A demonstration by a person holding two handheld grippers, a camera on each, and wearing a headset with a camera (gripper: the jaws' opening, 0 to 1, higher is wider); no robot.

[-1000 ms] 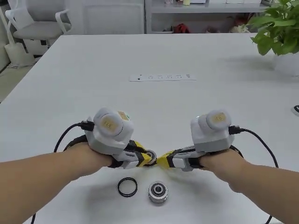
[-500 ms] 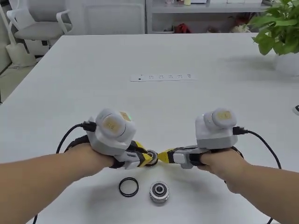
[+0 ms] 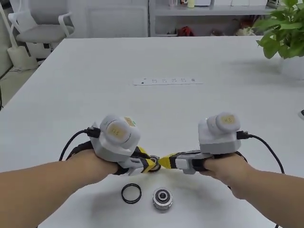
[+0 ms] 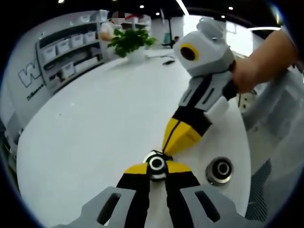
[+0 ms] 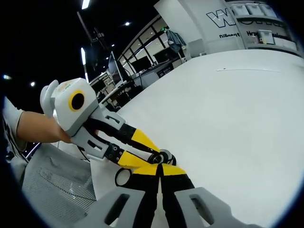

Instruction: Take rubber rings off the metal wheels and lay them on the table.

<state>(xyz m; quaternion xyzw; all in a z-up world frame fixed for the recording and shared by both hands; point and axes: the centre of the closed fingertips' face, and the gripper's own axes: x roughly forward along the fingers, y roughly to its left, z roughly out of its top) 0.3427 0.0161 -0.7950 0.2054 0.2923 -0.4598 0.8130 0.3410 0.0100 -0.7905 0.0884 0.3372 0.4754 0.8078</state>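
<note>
One rubber ring (image 3: pixel 131 193) already lies flat on the worktop (image 3: pixel 95 71) close to its near edge, just beside a bare metal wheel (image 3: pixel 162 197). Neither gripper touches them, so one removal looks finished. A second wheel (image 4: pixel 156 163) is held just above the worktop, slightly farther from the near edge than the loose pair. Its rim looks dark, as if its own ring is on, so that one is judged left to peel off and lay down. The left gripper (image 4: pixel 156 166) has its jaws clamped on this wheel from both sides. The right gripper (image 5: pixel 161 167) has its jaws pressed together, tips at the wheel's rim. Whether they pinch any rubber cannot be told.
</note>
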